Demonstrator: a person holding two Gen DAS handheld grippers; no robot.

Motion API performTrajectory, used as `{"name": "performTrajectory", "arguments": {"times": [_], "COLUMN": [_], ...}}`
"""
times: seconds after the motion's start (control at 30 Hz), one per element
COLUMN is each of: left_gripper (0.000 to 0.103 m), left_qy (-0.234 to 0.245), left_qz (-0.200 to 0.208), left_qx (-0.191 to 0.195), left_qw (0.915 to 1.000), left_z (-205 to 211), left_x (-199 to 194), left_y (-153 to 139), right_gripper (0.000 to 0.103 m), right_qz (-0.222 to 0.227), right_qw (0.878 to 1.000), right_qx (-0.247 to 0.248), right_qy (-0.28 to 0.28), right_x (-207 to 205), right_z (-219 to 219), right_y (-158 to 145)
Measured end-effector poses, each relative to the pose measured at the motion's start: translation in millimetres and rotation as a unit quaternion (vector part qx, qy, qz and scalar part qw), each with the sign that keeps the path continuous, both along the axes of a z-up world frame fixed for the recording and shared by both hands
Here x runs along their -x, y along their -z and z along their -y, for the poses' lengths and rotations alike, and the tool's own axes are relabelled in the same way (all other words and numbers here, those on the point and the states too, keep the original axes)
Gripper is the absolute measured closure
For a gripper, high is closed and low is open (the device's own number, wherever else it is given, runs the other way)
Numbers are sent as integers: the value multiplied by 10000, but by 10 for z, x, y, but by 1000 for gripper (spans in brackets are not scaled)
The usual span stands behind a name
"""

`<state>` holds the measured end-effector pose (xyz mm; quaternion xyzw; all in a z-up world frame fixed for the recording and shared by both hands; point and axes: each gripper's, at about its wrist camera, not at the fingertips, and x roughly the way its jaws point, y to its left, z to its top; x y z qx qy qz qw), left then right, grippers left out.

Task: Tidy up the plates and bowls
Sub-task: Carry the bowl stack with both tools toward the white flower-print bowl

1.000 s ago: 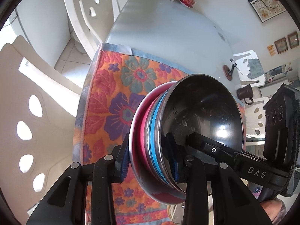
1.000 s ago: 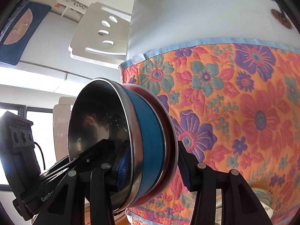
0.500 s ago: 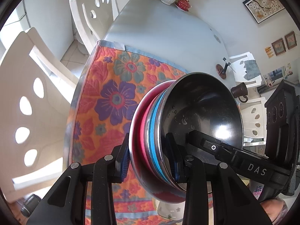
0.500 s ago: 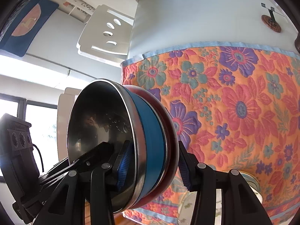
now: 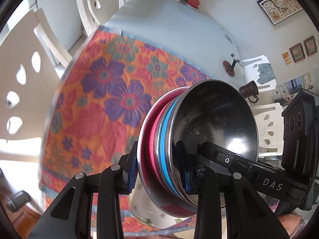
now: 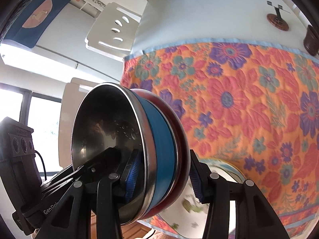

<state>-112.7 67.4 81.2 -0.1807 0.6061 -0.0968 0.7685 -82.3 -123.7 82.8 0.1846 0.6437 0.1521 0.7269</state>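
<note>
Bowls [image 5: 199, 139], nested and tipped on edge, are clamped at frame centre by both tools, left tool [image 5: 157, 171] and right tool [image 6: 161, 177], each closed over the rim. A white plate [image 6: 219, 183] is seen lower in frame, under the stack on the worktop [image 6: 249, 99].

A nested stack of steel, blue and red bowls [image 5: 199, 139] [image 6: 139, 149] hangs tipped on edge above a floral plate [image 6: 209, 189].

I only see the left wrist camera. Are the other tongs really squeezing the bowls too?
Observer: Yes. The right tongs clamp the bowl stack, with one blue pad inside the steel bowl and the other on the outside of the red bowl.
Operator: Is there a window anywhere?
Observer: Yes, a bright window shows at the far left of the right wrist view.
Operator: Anything colourful up high?
Observer: A blue hanging with an orange shape, at the upper left.
</note>
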Motion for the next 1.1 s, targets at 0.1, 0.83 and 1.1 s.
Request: {"name": "performTrajectory", "arguments": {"times": [0.1,0.83,1.1], "left_gripper": [72,72,73], "left_qy": [-99,-420,-281], "left_qz": [-85,-81,29], "left_qx": [59,48,16], "left_qw": [9999,9991,9996], "left_z": [119,319,356], "left_x": [164,952,973], "left_y": [83,646,720], "right_gripper": [57,57,57], "right_qz": [-53,-180,-52], "right_qw": [9999,9977,9965], "right_qx": [58,315,546], "right_qy": [-76,-580,-623], "right_x": [124,999,1111], "right_z": [112,290,261], "right_y": [59,652,699]}}
